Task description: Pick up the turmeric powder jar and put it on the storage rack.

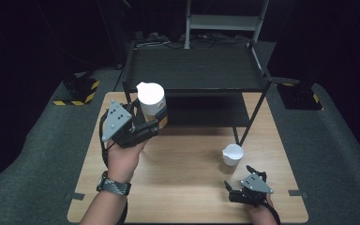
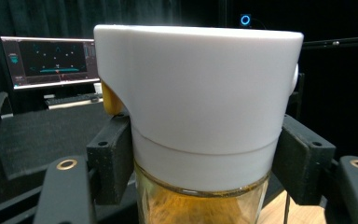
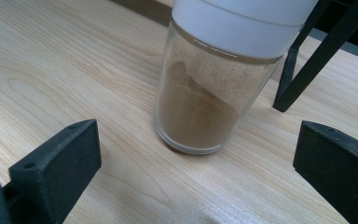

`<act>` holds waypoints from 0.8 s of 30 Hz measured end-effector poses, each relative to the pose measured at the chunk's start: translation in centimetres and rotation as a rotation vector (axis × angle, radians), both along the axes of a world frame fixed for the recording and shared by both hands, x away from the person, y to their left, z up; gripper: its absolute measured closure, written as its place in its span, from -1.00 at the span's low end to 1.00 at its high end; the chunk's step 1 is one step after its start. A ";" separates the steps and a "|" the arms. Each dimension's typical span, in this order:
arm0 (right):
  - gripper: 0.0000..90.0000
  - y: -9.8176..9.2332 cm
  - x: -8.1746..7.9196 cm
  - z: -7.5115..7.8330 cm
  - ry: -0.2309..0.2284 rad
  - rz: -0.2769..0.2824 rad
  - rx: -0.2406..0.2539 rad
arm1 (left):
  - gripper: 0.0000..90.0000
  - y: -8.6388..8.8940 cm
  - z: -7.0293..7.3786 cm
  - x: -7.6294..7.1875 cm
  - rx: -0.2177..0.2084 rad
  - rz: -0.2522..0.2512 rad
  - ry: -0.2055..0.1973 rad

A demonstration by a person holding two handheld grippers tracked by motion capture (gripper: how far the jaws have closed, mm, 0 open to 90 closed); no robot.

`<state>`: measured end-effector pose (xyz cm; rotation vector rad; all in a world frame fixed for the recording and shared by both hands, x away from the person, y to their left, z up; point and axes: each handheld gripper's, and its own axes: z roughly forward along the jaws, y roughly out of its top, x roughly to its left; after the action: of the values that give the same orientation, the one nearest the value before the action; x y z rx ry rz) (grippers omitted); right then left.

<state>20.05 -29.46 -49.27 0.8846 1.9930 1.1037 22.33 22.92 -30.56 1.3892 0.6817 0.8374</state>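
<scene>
My left gripper (image 1: 152,121) is shut on a glass jar (image 1: 153,106) with a white lid and yellow-amber contents, held above the table's left side in front of the black shelf. In the left gripper view the jar (image 2: 200,112) stands upright between the two black pads (image 2: 112,154), which press on its white lid band. A second glass jar (image 1: 232,154) with a white lid and brown powder stands on the table at the right. My right gripper (image 1: 238,180) rests just in front of it, open; in the right gripper view this jar (image 3: 209,88) stands beyond the spread jaws, untouched.
A black two-level shelf (image 1: 197,70) on thin legs stands at the back of the wooden table (image 1: 187,187); one leg (image 3: 307,60) comes down close behind the brown-powder jar. A monitor (image 2: 49,60) glows far off at the left. Dark floor surrounds the table.
</scene>
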 end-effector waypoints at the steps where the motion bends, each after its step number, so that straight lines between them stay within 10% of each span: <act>1: -0.99 0.0 0.0 0.0 0.000 0.000 0.000 | -0.32 0.0 0.2 0.1 0.001 0.002 -0.001; 24: -0.99 -0.2 -0.1 -0.1 -0.005 -0.004 0.012 | -0.32 -0.3 3.5 2.8 -0.034 0.025 -0.029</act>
<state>19.98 -29.61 -49.39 0.8909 1.9814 1.1162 25.08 22.57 -27.10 1.3378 0.6888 0.8603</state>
